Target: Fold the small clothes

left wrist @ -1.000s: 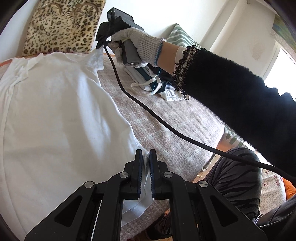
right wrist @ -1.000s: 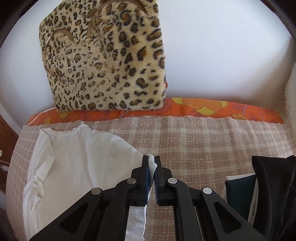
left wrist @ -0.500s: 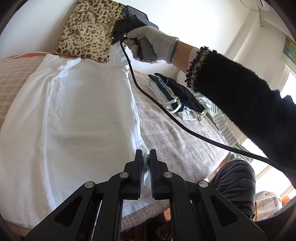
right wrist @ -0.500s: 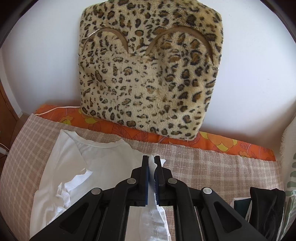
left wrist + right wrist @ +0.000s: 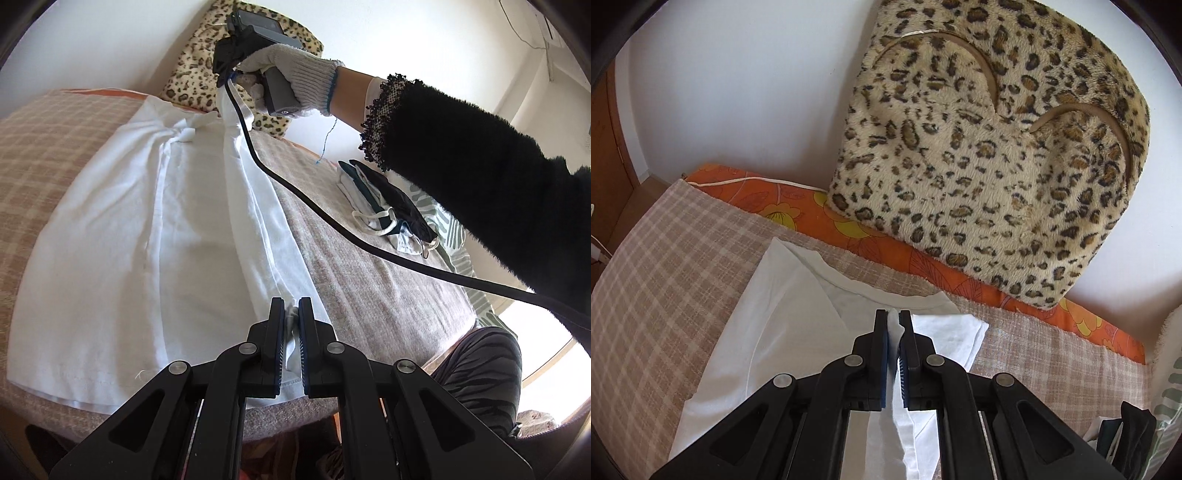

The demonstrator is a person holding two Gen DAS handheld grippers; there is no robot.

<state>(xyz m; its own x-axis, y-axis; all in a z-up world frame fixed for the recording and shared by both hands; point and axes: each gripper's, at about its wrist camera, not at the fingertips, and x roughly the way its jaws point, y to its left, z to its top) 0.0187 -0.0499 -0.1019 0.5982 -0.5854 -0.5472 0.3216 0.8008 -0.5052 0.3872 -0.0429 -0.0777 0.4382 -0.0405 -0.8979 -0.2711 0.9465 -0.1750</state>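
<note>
A white T-shirt (image 5: pixel 155 236) lies spread on a beige checked bed cover (image 5: pixel 369 280). My left gripper (image 5: pixel 291 312) is shut on the shirt's right edge near the hem. My right gripper (image 5: pixel 894 317) is shut on the same edge near the shoulder and holds it raised above the shirt; it also shows in the left wrist view (image 5: pixel 225 70), held by a gloved hand. The pinched edge runs taut between the two grippers, lifted over the shirt's body. The neckline (image 5: pixel 849 284) shows in the right wrist view.
A leopard-print cushion (image 5: pixel 993 155) leans on the white wall at the back. A pile of dark and white small clothes (image 5: pixel 384 206) lies to the right on the bed. A black cable (image 5: pixel 369 251) hangs from the right gripper. An orange floral sheet (image 5: pixel 849 229) edges the bed.
Both grippers have lifted the shirt's right edge and carried it leftward over the shirt. The right gripper rose and swung towards the cushion.
</note>
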